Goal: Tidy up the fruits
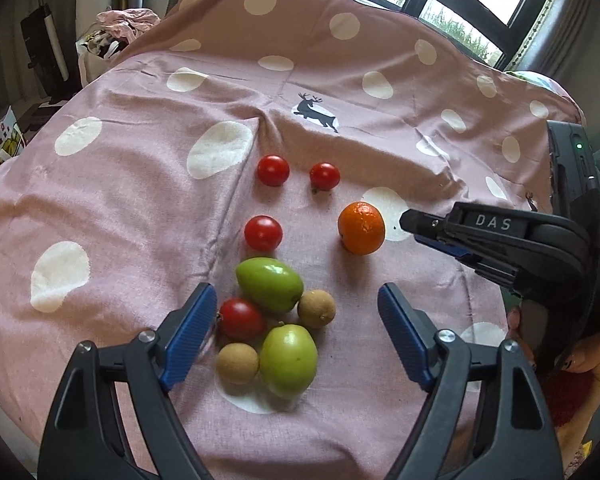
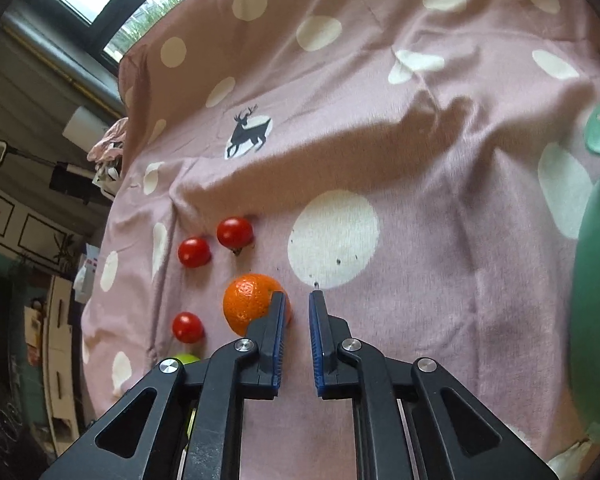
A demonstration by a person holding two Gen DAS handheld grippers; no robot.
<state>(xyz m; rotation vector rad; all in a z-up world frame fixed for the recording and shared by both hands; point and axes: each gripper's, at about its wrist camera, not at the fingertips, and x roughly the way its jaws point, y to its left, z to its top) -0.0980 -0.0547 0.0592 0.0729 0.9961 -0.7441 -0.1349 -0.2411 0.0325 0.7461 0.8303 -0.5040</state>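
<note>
Fruits lie on a pink dotted cloth (image 1: pixel 140 200). In the left wrist view my left gripper (image 1: pixel 296 300) is open above a cluster: two green fruits (image 1: pixel 269 284) (image 1: pixel 288 358), a red tomato (image 1: pixel 241 318) and two brown longans (image 1: pixel 317 307) (image 1: pixel 237 362). Three more tomatoes (image 1: pixel 263 233) (image 1: pixel 273 170) (image 1: pixel 324 176) and an orange (image 1: pixel 361 228) lie beyond. My right gripper (image 1: pixel 408 222) comes in from the right, next to the orange. In the right wrist view its jaws (image 2: pixel 298 300) stand narrowly apart and empty, just right of the orange (image 2: pixel 250 302).
A green container (image 2: pixel 596 280) stands at the right edge of the right wrist view. Windows and room clutter lie behind the table. The cloth has folds near the deer print (image 1: pixel 314 112).
</note>
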